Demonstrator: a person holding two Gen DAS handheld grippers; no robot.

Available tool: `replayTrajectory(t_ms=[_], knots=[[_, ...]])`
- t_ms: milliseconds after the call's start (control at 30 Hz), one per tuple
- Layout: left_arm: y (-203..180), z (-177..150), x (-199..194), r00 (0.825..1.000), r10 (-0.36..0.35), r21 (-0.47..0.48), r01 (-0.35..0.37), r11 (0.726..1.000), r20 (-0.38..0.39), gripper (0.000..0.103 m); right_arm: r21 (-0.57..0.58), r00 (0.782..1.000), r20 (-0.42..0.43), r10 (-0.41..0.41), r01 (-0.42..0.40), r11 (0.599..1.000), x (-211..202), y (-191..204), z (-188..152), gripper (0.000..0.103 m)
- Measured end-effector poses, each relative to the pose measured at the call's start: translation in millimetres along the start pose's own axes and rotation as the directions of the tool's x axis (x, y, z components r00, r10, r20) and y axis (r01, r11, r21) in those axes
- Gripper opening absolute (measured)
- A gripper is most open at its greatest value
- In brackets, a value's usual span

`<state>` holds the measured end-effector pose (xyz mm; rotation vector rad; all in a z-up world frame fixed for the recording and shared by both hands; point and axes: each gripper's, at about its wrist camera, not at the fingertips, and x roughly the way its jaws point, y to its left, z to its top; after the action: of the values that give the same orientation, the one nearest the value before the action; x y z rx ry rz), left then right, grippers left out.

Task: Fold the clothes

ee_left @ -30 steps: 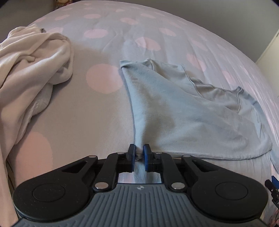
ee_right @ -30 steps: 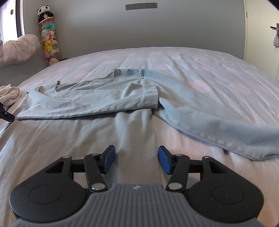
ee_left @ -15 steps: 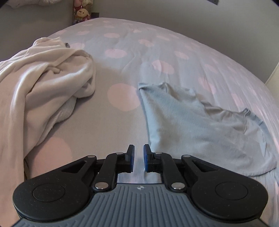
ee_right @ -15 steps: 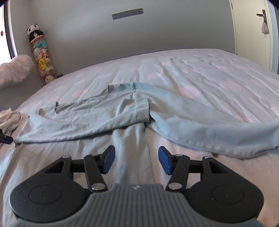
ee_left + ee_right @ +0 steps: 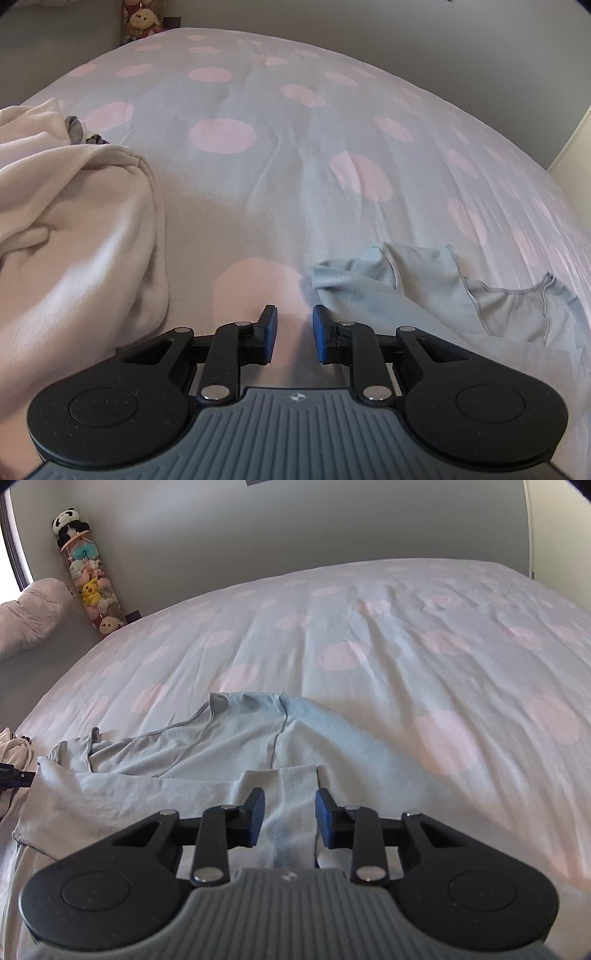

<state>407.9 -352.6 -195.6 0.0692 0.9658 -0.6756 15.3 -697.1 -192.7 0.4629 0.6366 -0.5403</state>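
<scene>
Left gripper (image 5: 294,332) opening, empty; right gripper (image 5: 290,818) closing around the blue top's (image 5: 207,760) sleeve, risking a bunched, crooked fold.

Bed (image 5: 406,635) with grey cover in pink dots filling both views, plain grey wall (image 5: 295,524) behind, tall tube of plush toys (image 5: 90,579) at ten o'clock, pale door frame (image 5: 530,528) at two o'clock, daylight from left

Open dotted bedspread (image 5: 295,155) ahead — cream garment heap (image 5: 74,229) blocks the left.
</scene>
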Motion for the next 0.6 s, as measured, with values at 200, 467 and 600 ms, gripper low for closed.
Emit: replayTrajectory(t_ms=[200,467,600], knots=[[5,35,22,0.997,0.073,-0.040,-0.073,0.997,0.011,0.010,0.004,1.000,-0.013,0.014,-0.014,1.000,16,-1,0,0.034],[2,40,-6,0.998,-0.064,-0.088,0.064,0.994,0.004,0.017,-0.024,1.000,0.007,0.027,-0.027,0.999,9,-4,3,0.035],[3,39,5,0.996,-0.037,-0.135,0.026,0.991,-0.078,0.028,-0.026,1.000,0.016,0.025,-0.024,0.999,8,-3,0,0.035]])
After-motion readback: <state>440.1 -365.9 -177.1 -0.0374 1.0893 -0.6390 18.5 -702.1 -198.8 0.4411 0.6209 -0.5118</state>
